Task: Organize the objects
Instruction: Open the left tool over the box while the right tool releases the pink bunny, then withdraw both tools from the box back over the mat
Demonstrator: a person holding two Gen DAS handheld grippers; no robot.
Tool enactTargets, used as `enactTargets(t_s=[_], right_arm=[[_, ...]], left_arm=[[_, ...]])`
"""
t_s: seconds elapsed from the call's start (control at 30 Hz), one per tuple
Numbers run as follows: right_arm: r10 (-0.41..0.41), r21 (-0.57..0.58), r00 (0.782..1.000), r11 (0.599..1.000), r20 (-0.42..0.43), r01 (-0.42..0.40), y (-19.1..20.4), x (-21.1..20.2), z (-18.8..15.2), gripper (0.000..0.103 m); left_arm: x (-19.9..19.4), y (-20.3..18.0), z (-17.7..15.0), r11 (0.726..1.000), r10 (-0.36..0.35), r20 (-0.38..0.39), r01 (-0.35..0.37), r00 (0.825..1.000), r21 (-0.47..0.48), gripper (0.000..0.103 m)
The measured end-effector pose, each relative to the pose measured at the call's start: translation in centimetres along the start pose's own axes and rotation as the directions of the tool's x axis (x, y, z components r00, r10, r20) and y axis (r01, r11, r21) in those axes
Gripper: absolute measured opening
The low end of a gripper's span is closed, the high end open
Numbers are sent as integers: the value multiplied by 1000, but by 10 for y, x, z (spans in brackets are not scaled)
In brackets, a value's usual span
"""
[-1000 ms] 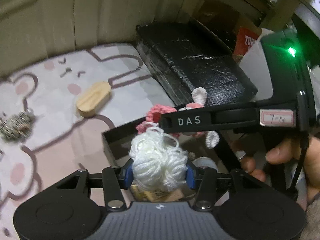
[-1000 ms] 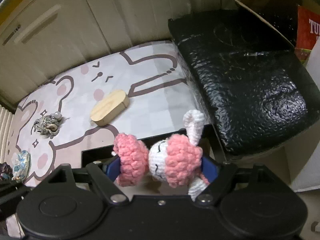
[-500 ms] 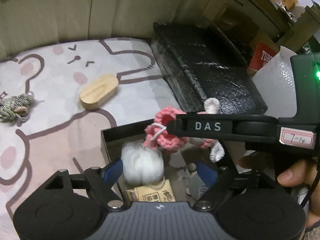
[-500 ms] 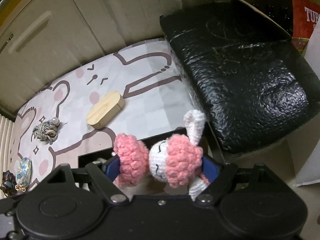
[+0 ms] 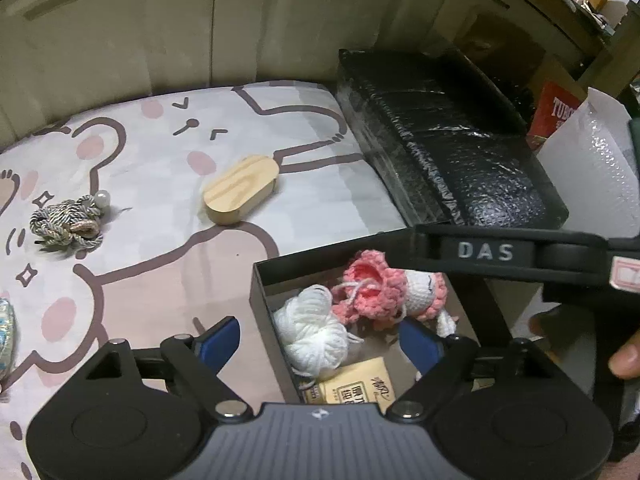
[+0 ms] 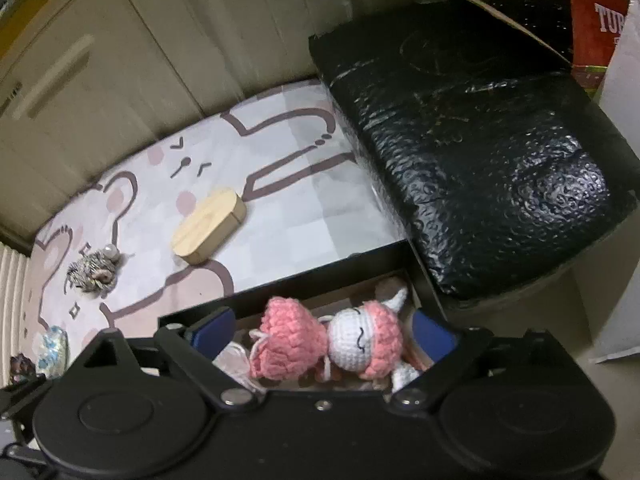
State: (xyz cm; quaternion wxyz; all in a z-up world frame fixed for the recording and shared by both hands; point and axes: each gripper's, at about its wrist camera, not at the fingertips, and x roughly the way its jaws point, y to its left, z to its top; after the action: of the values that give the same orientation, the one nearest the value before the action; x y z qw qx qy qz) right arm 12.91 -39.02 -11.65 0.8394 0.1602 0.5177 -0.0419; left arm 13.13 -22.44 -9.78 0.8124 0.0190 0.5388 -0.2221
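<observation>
Inside the open black rectangular box [image 5: 256, 292]: pink-and-white crocheted doll [image 6: 344, 340] beside fluffy white yarn bundle [image 5: 312, 332]. Right gripper [image 6: 324, 330] spread wide around the doll, seemingly not pinching. Left gripper [image 5: 320, 340] spread, empty. Risk: snagging loose yarn on withdrawal, dragging the doll back out.

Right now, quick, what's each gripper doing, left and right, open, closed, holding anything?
Left gripper: open, holding nothing; the white yarn ball lies in the black box.
Right gripper: open; the pink crochet doll lies between its fingers.
</observation>
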Motion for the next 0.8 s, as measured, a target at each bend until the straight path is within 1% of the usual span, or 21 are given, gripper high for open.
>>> enactTargets(t_s=[0.4,0.5,0.53,0.6,0.67,0.7,0.73,0.77,0.8], right_arm=[[-26,-30,999,999,33,27,1,-16,-5,97],[-29,-38,999,999,33,30,3,-17,-7,95],[-27,-42,999,999,27,28,4,-15,-7,91],[-22,-48,1000,999,7,22,7,-11,-8,80],[-20,-50,1000,999,-18,19,9,-4,-9,64],[-13,-53,999,999,-30,12,10,-1,-10,61],[-8,-55,999,998,-41,6,11,2,-11,55],[-5,-61,999,998,-50,2,13,5,-11,47],[-4,-70,998,998,-58,0,14,8,-12,43]], left_arm=[[-11,6,-1,999,36,23,-36,999,-9,93],[-14,11,-1,999,44,28,-44,999,-19,93],[-14,13,-2,999,47,30,-46,998,-24,93],[-16,17,-2,998,52,32,-51,998,-31,93],[-16,22,-1,998,57,34,-56,998,-38,93],[-16,24,-1,997,60,35,-58,998,-41,93],[-17,26,-1,997,62,36,-60,997,-45,93],[-16,28,0,997,63,36,-61,997,-49,93],[-16,30,0,997,64,35,-62,997,-53,93]])
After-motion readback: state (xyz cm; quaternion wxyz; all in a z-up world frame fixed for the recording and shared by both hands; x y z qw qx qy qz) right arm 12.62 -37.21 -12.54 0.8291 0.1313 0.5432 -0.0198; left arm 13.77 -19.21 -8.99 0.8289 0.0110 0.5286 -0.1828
